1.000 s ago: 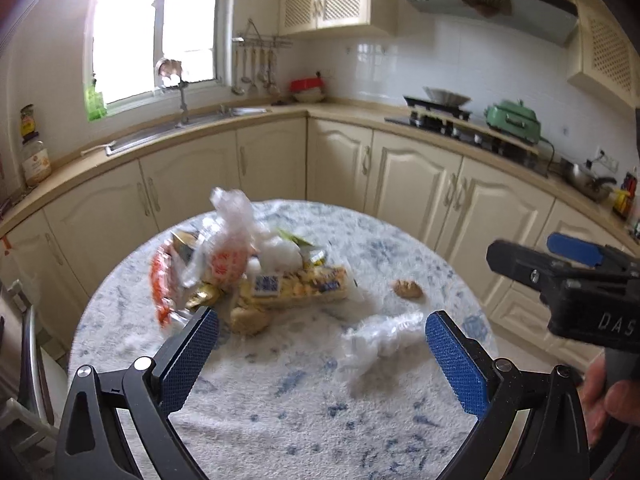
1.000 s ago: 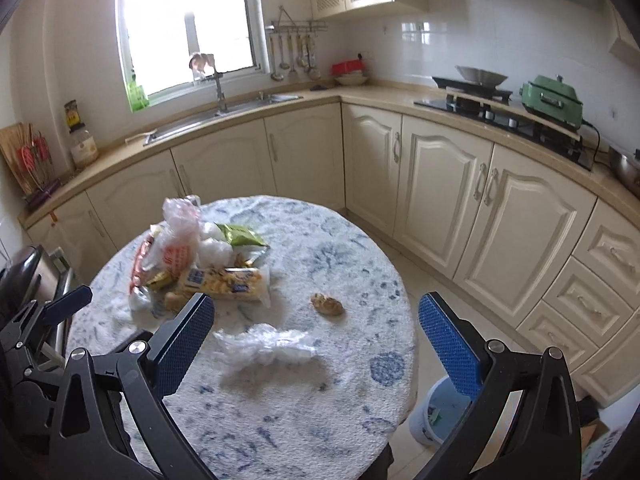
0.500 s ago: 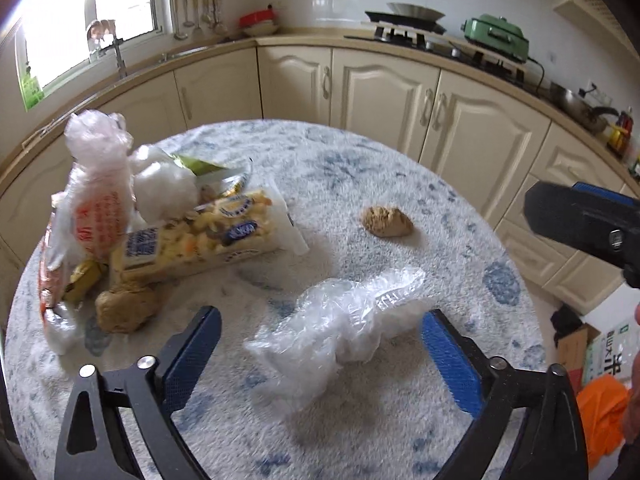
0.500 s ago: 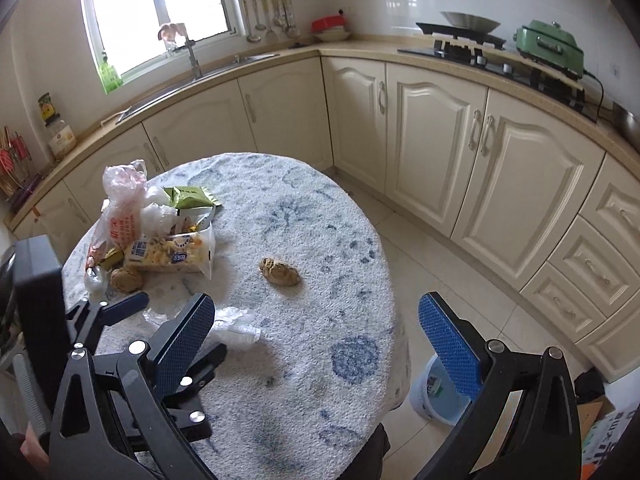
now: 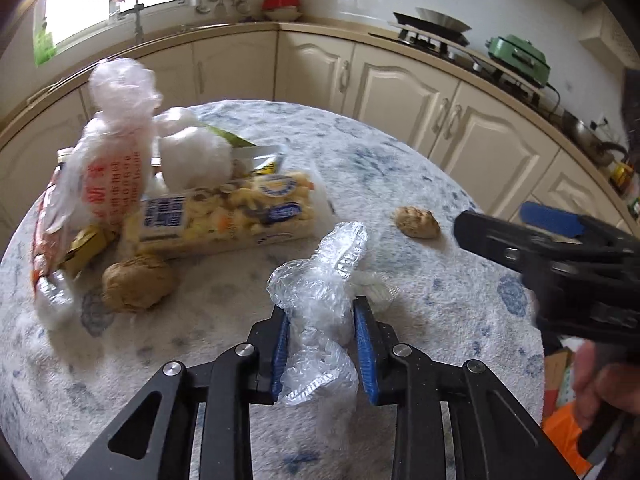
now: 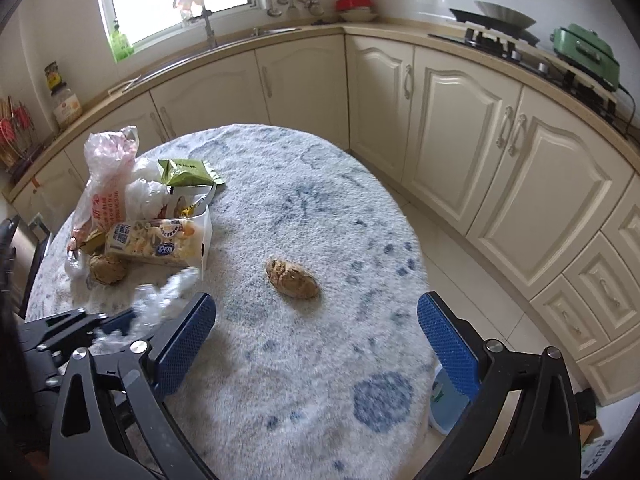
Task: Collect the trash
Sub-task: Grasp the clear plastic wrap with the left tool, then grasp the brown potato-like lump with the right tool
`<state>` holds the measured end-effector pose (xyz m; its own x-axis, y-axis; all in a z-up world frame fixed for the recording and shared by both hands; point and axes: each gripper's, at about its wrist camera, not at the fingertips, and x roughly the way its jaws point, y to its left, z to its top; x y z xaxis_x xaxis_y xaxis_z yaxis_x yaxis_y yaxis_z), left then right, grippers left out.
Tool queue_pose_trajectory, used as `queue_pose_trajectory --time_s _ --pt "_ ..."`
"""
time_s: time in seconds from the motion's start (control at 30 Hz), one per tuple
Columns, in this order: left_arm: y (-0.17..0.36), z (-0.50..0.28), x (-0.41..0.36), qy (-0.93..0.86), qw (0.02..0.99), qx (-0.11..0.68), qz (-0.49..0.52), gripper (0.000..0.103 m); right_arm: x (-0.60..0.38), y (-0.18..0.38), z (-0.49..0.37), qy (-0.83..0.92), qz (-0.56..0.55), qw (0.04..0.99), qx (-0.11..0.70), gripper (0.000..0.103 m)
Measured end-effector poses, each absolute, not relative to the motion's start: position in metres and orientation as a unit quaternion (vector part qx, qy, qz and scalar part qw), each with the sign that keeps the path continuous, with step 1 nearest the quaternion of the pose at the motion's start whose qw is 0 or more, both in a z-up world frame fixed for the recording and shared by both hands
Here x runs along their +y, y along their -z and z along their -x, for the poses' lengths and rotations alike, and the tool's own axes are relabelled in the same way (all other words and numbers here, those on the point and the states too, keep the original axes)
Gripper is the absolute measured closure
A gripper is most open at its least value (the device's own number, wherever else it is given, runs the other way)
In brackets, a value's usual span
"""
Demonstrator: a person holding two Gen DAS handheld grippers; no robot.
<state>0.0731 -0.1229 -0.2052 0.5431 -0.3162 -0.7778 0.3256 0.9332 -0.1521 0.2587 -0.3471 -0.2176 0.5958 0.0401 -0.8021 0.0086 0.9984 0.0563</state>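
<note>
Two tongs (image 5: 322, 344) (image 6: 316, 340) over round table (image 6: 280, 360), left just clamped on plastic wrap (image 5: 320, 292), right apart

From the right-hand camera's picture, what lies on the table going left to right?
Pink-printed plastic bag → snack packet with the blue label → lone brown crumpled lump.

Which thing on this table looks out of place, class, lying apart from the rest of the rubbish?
The brown crumpled lump lies alone on the bare middle of the table, apart from the heap of wrappers at the left edge. The right gripper hangs open near it. The left gripper has just closed on clear plastic wrap.
</note>
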Motion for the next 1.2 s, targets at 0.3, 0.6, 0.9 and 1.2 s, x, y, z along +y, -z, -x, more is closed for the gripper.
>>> queue_pose_trajectory --time_s 0.3,0.6,0.9,1.2 --pt "0.192 -0.066 -0.092 0.165 0.883 0.440 0.017 0.077 -0.330 0.249 -0.288 -0.022 -0.001 0.882 0.471 0.029" --pt "0.188 -0.064 -0.084 0.163 0.884 0.438 0.022 0.076 -0.317 0.258 -0.289 -0.015 0.020 0.887 0.462 0.067" --pt "0.179 -0.060 -0.082 0.166 0.888 0.429 0.018 0.076 -0.325 0.251 -0.283 -0.036 -0.031 0.885 0.463 0.068" --pt "0.151 -0.053 -0.107 0.186 0.895 0.404 0.011 0.076 -0.348 0.205 -0.237 -0.051 -0.081 0.899 0.427 0.068"
